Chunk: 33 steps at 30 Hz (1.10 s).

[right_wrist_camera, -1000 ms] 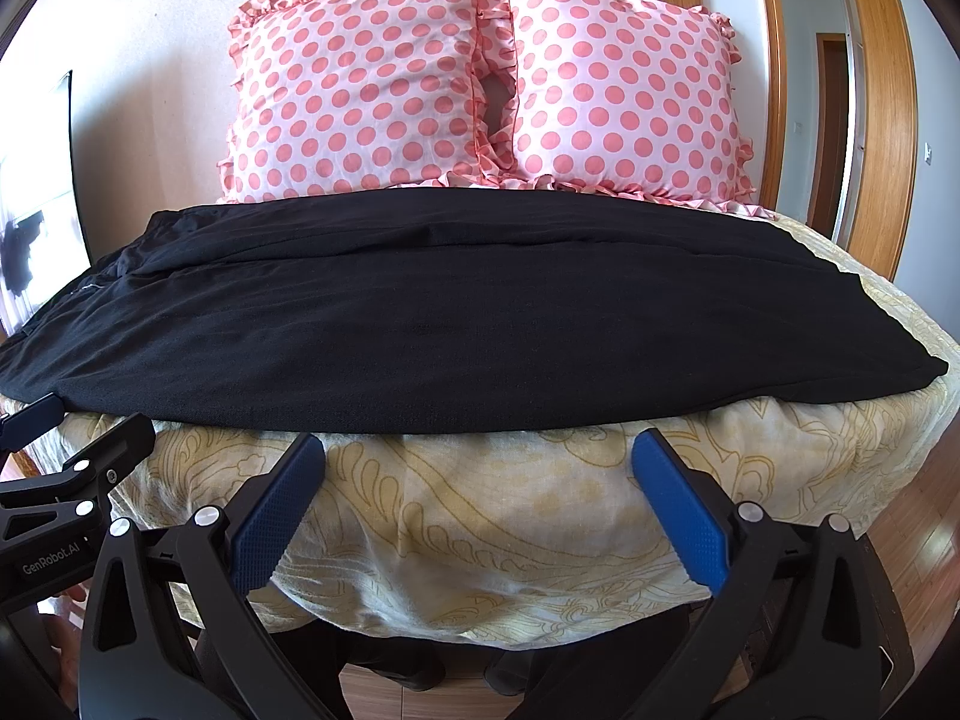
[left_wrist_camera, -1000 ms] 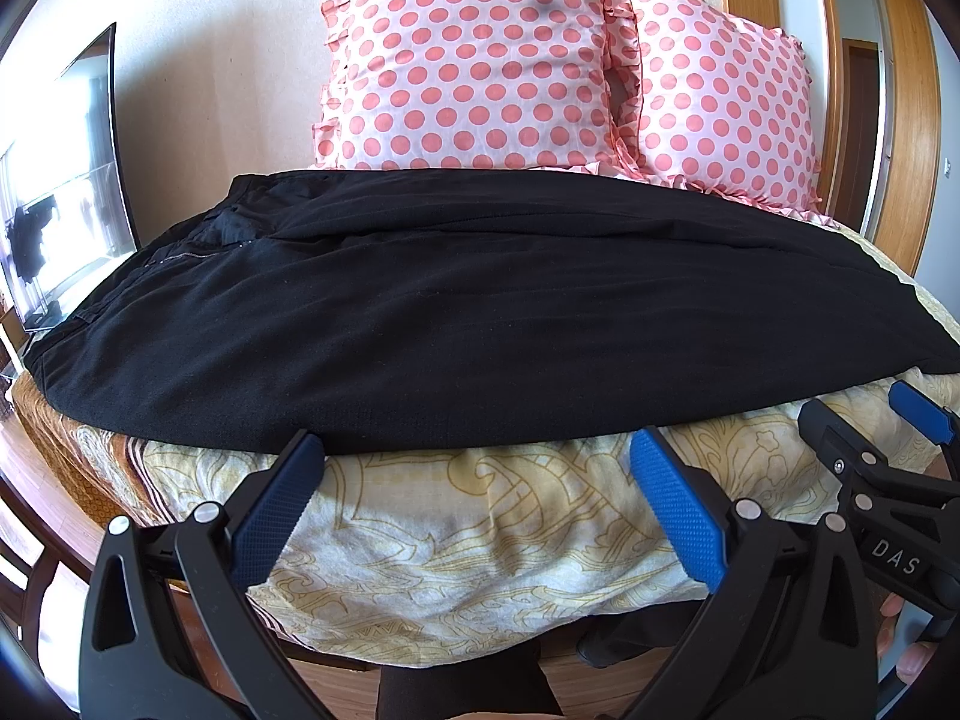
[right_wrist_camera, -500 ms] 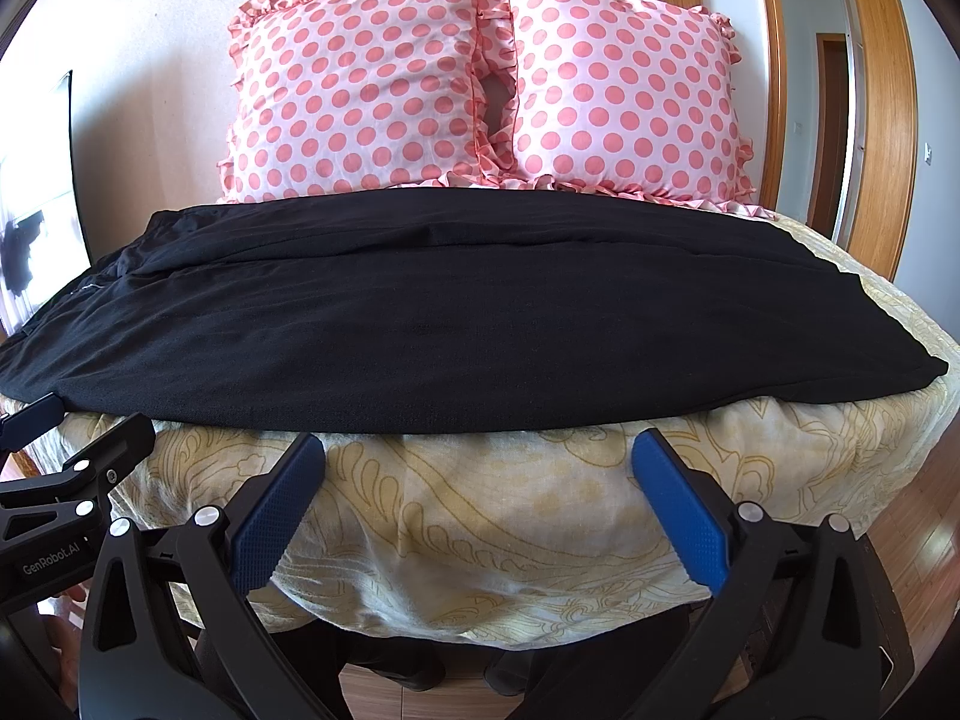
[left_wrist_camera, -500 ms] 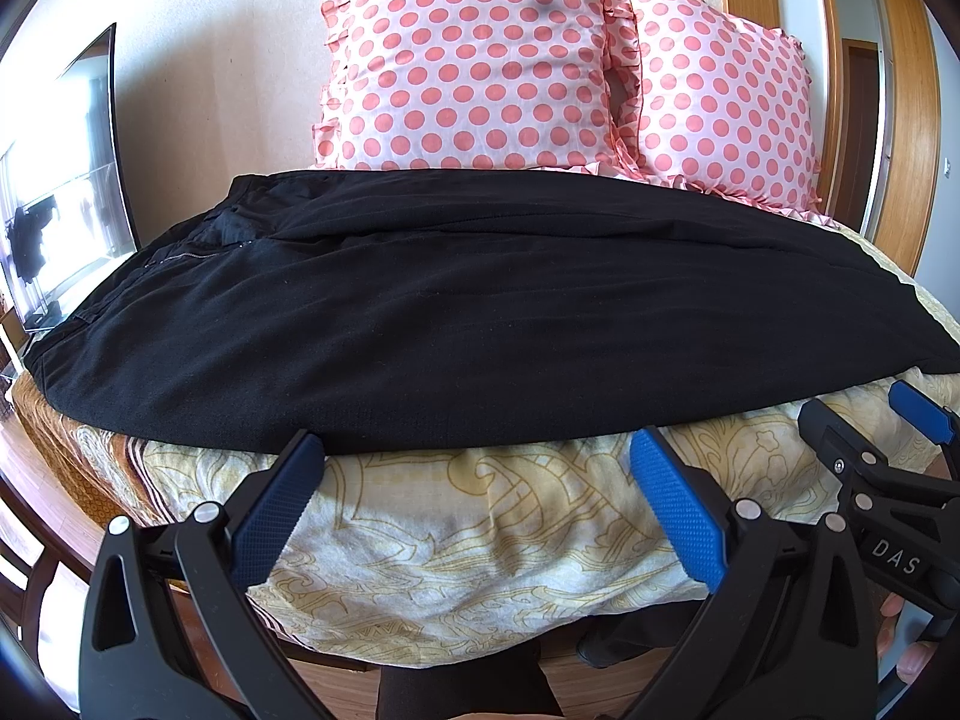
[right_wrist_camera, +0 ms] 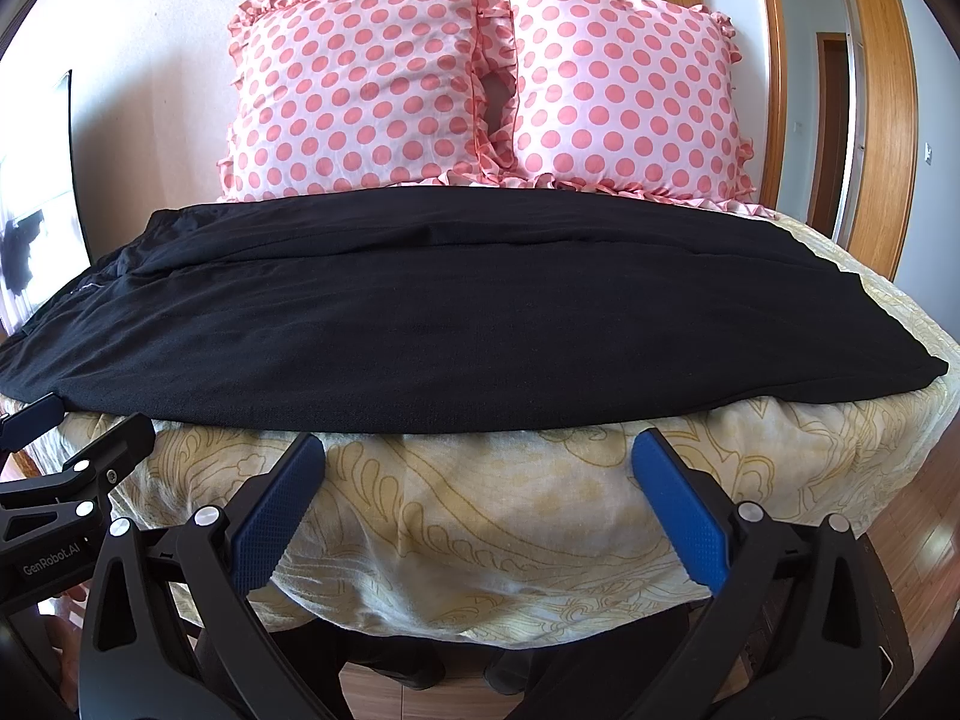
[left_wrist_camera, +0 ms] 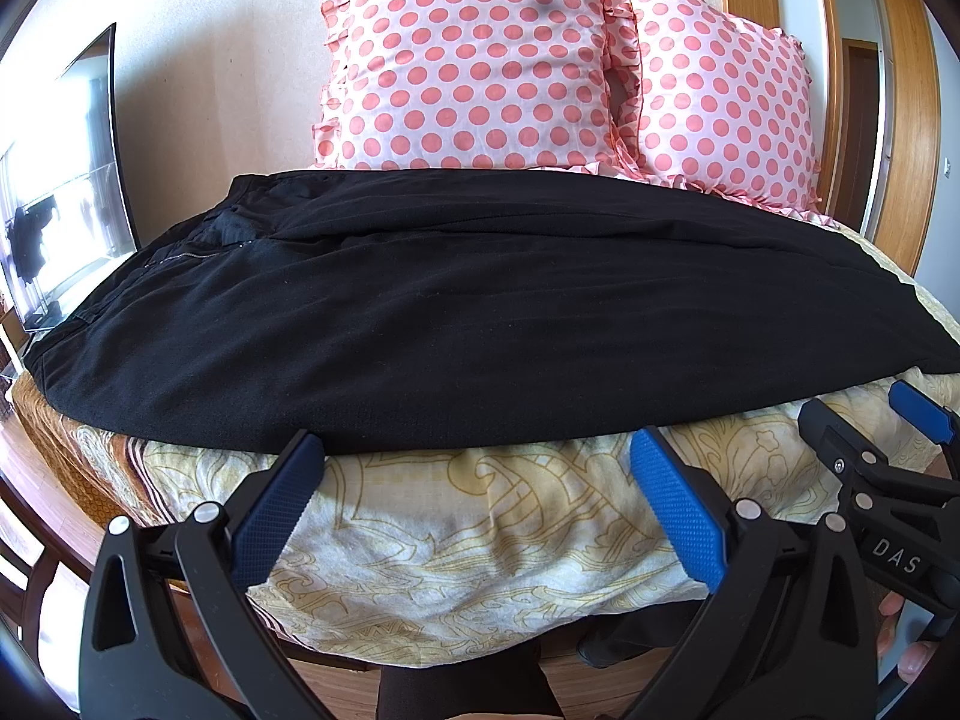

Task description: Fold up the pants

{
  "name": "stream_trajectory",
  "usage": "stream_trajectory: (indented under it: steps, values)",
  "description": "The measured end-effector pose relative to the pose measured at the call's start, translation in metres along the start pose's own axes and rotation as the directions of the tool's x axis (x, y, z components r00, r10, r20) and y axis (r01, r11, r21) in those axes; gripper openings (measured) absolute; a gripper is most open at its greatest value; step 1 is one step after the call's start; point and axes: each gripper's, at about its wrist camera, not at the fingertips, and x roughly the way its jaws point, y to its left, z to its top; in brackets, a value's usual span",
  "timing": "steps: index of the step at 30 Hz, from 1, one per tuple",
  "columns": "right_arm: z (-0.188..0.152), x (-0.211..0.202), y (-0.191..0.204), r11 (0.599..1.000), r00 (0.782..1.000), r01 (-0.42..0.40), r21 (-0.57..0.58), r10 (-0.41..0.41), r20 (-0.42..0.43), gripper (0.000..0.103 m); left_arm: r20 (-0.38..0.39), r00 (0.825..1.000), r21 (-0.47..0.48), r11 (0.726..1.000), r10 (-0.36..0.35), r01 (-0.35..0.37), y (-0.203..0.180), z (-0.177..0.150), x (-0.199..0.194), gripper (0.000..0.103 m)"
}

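Black pants lie flat across the bed, one leg folded over the other, waist at the left and leg ends at the right. My left gripper hangs open just short of the near edge of the pants, nothing between its blue pads. My right gripper is open too, at the same near edge, further right. In the left wrist view the right gripper shows at the right edge; the left gripper appears at the left of the right wrist view.
The bed carries a cream sheet with a yellow pattern. Two pink polka-dot pillows lean on the wall behind the pants. A dark screen stands at the left. A wooden door frame rises at the right, wood floor below.
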Motion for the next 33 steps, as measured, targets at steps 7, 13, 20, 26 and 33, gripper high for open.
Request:
stream_trajectory:
  steps: [7, 13, 20, 26, 33]
  values:
    - [0.001, 0.001, 0.0, 1.0, 1.0, -0.001, 0.001, 0.001, -0.003, 0.102, 0.0, 1.0, 0.0, 1.0, 0.0, 0.0, 0.0, 0.0, 0.0, 0.101]
    - [0.0, 0.0, -0.005, 0.999, 1.0, -0.028, -0.017, 0.028, -0.011, 0.102, 0.009, 1.0, 0.001, 1.0, -0.001, 0.001, 0.0, 0.0, 0.0, 0.101]
    - [0.025, -0.024, -0.055, 0.998, 0.998, -0.058, 0.0, 0.058, 0.025, 0.102, -0.006, 0.996, 0.016, 0.996, -0.087, 0.087, 0.011, 0.005, -0.013, 0.101]
    - [0.102, -0.033, -0.12, 0.995, 0.988, 0.095, 0.023, -0.097, 0.12, 0.102, 0.092, 0.988, 0.042, 0.992, -0.123, 0.12, 0.016, 0.053, -0.023, 0.101]
    - [0.195, 0.08, -0.196, 0.957, 0.964, 0.265, 0.12, -0.265, -0.02, 0.102, 0.138, 0.99, -0.04, 0.998, -0.035, 0.041, 0.028, 0.109, 0.023, 0.101]
